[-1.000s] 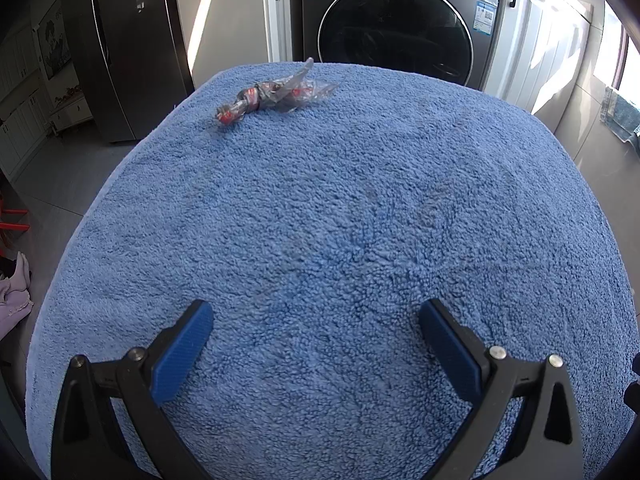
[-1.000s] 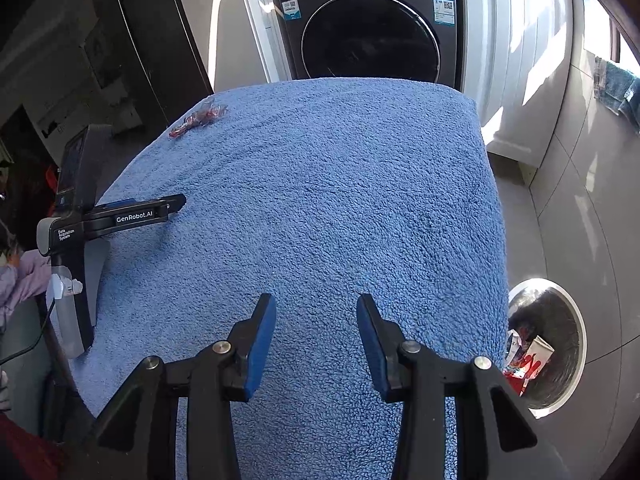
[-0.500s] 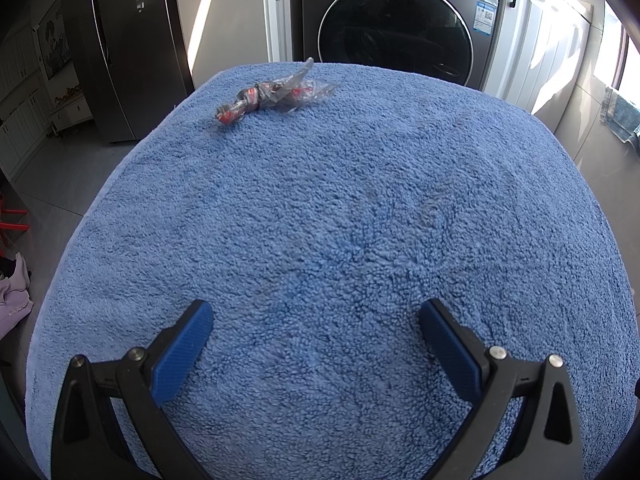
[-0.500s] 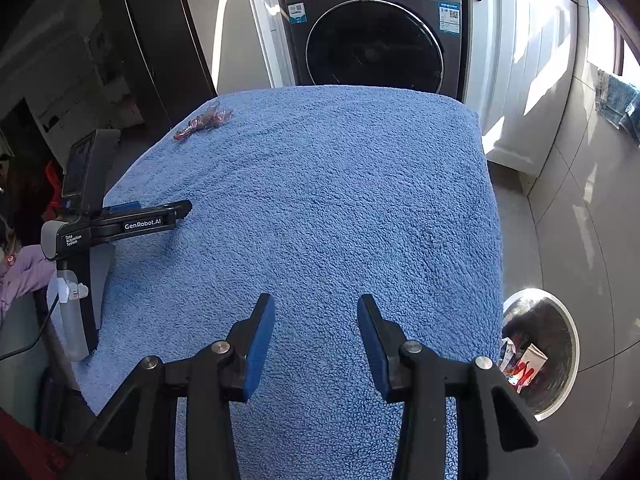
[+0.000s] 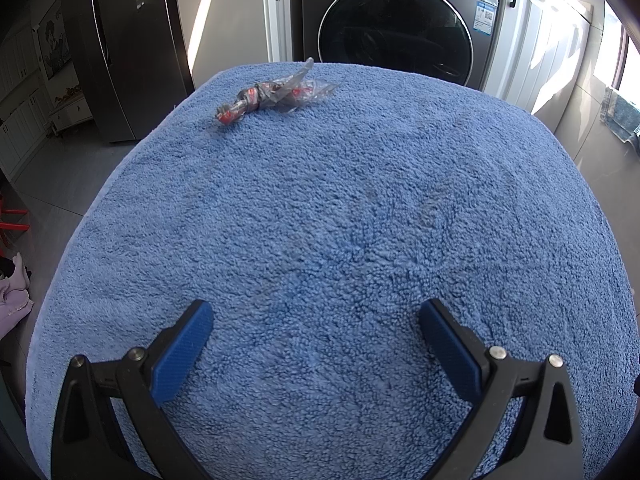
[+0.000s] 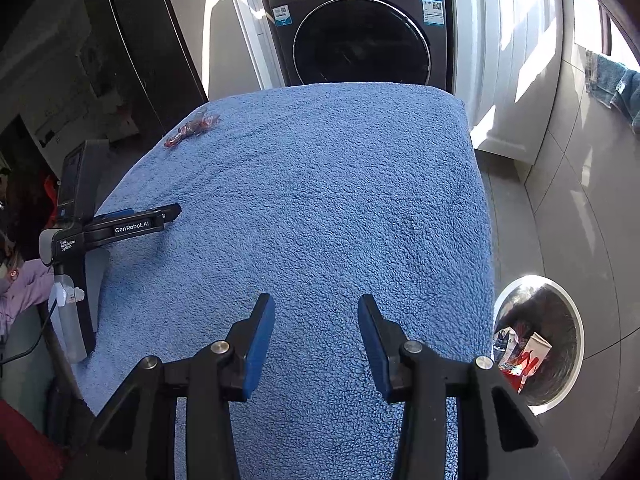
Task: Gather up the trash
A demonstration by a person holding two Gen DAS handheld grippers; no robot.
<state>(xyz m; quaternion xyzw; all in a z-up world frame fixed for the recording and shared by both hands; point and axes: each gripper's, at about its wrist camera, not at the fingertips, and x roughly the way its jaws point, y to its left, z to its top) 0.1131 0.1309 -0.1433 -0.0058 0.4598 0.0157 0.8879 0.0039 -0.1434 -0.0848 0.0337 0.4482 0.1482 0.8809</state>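
Note:
A crumpled clear plastic wrapper with red print point(image 5: 272, 96) lies at the far left corner of the blue fleece-covered table point(image 5: 360, 220); it also shows in the right wrist view point(image 6: 192, 130). My left gripper point(image 5: 316, 312) is wide open and empty, low over the near part of the table, far from the wrapper. It shows from the side in the right wrist view point(image 6: 168, 213). My right gripper point(image 6: 316, 310) is open and empty above the table's near edge. A round metal trash bin point(image 6: 538, 336) with several pieces of trash inside stands on the floor right of the table.
A dark front-loading washing machine point(image 6: 360, 28) stands behind the table, with white cabinets point(image 6: 512, 52) to its right. A dark refrigerator point(image 5: 128, 40) stands at the back left. The tiled floor point(image 6: 580, 208) is on the right.
The right gripper has lifted and pulled back a little, so the table and bin sit lower in its view. The left gripper has barely moved. The wrapper lies as before.

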